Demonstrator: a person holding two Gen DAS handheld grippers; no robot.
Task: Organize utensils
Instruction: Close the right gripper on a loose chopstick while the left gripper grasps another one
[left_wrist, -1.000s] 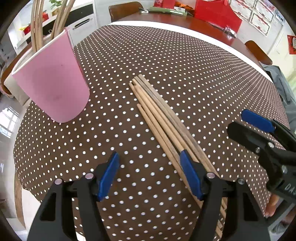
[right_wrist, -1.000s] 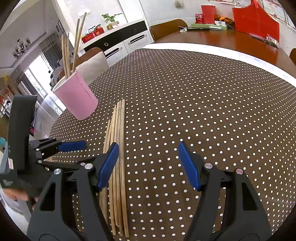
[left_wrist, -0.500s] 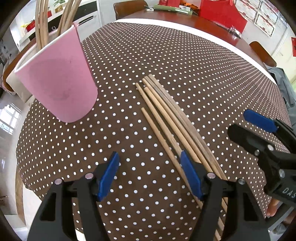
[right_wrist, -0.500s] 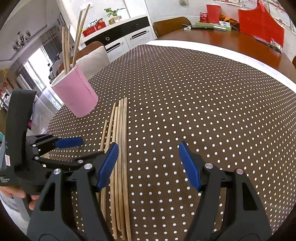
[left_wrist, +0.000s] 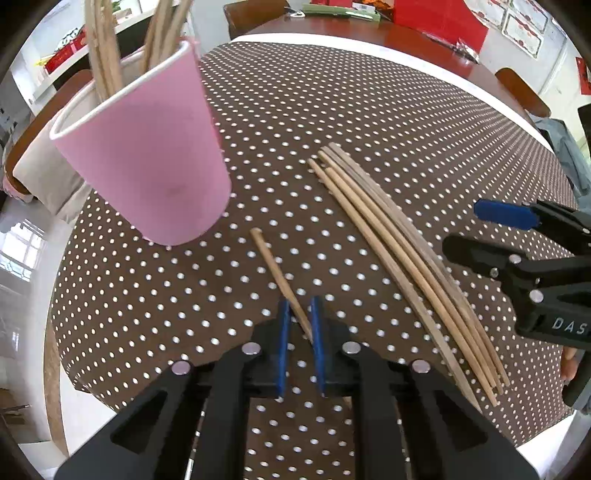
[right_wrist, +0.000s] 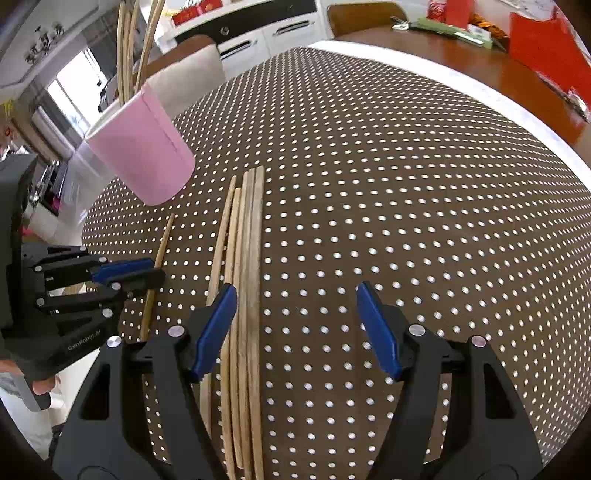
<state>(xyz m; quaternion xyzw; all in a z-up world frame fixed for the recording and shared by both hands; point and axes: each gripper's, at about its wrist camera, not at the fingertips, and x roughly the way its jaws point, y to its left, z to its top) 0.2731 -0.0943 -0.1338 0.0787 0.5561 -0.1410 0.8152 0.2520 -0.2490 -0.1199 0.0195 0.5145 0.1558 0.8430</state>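
My left gripper (left_wrist: 300, 314) is shut on one wooden chopstick (left_wrist: 277, 272), pulled away from the bundle; the stick (right_wrist: 159, 251) also shows in the right wrist view, held by that gripper (right_wrist: 140, 271). Several more chopsticks (left_wrist: 391, 243) lie side by side on the dotted brown tablecloth (left_wrist: 332, 110). A pink cup (left_wrist: 147, 162) with several chopsticks standing in it is at the left, close to the held stick's tip. My right gripper (right_wrist: 295, 325) is open and empty, its left finger over the bundle (right_wrist: 245, 280).
The round table's edge (left_wrist: 66, 332) is near on the left and front. Chairs (right_wrist: 184, 74) stand behind the cup. A wooden table (left_wrist: 406, 40) with red and green items lies beyond.
My left gripper closed on the leftmost chopstick and drew it left, away from the bundle and toward the pink cup. My right gripper stayed open over the bundle.
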